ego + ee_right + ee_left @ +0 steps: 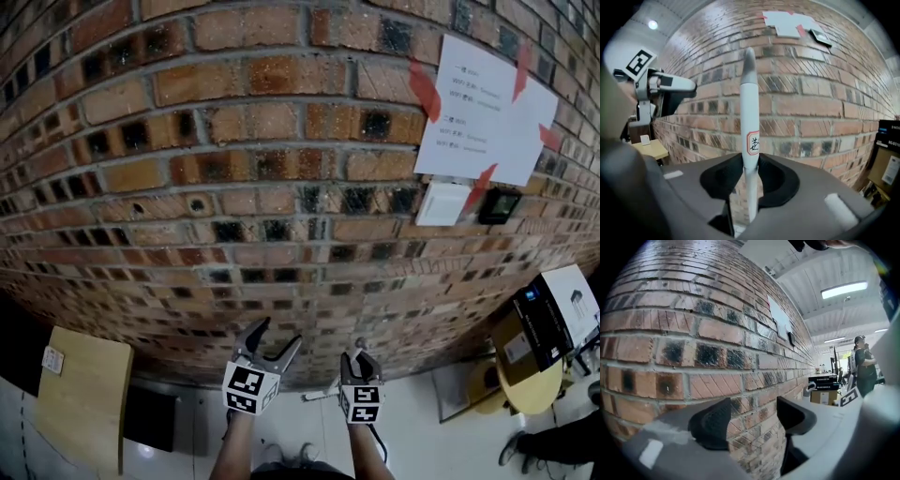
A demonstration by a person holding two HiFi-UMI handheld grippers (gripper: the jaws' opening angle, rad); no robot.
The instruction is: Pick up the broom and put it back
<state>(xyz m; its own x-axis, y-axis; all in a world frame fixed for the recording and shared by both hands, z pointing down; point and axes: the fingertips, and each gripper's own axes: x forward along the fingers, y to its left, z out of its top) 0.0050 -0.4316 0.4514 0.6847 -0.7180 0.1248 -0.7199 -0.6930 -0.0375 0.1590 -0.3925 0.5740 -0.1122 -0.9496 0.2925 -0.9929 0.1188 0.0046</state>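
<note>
The broom shows only as its white handle (pixel 750 117), with a red-edged label, standing upright between the jaws in the right gripper view. My right gripper (pixel 750 174) is shut on this handle, in front of the brick wall (pixel 811 108). The broom's head is hidden in every view. In the head view the right gripper (pixel 361 358) is at the bottom middle. My left gripper (pixel 278 336) is just to its left, with jaws spread. In the left gripper view the left gripper (pixel 752 420) is open with nothing between its pads, and only the wall lies ahead. It also appears raised at the left as the left gripper (pixel 663 89).
The brick wall (pixel 234 187) fills the view ahead. On it hang a sheet of paper (pixel 483 108) taped with red tape, a white box (pixel 441 203) and a small black device (pixel 499 206). A wooden table (pixel 84 394) stands left, a round table (pixel 530 380) with boxes right. A person (pixel 862 364) stands far off.
</note>
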